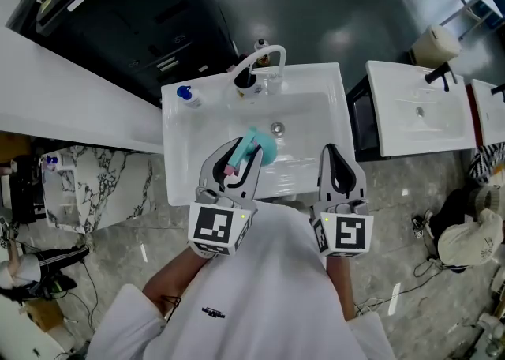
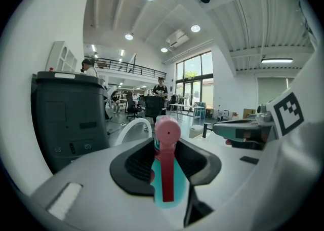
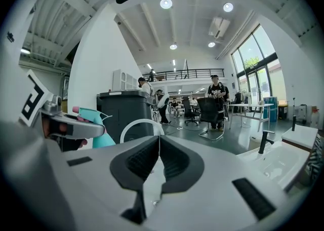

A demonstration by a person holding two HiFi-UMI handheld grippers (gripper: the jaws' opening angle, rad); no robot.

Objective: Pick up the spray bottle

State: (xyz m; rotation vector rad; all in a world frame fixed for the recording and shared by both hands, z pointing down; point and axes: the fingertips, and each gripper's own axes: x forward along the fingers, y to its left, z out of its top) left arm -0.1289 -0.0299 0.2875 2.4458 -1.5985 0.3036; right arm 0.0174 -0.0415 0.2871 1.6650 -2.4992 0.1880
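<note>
1. Person in a white top [image 1: 260, 303], lowest in the head view, with one tool in each hand.
2. Left tongs [image 1: 243, 153], grey body with black ribbed pads and a square-marker cube. They are clamped on item 3, the pads pressing on both of its sides.
3. Teal plastic spray bottle [image 2: 167, 174] with a pink trigger head. It is held in the left tongs with the nozzle pointing away from the person, over the front part of the basin bowl. Whether it touches the basin cannot be told.
4. Right tongs [image 3: 157, 146], same make. The pads are closed together with nothing between them. They sit beside the left pair, over the basin's front rim.
5. White rectangular ceramic washbasin [image 1: 316, 86], with a round metal drain [image 1: 277, 127] in the bowl.
6. White arched tap [image 1: 258, 60] at the basin's back rim.
7. Small blue-capped object [image 1: 186, 95] on the basin's back left corner.
8. Long white bench [image 1: 63, 86] to the left of the basin.
9. Dark grey cabinet [image 1: 134, 11] behind the basin.
10. Second white washbasin [image 1: 418, 114] with a black tap [image 1: 439, 74], well apart to the right.
</note>
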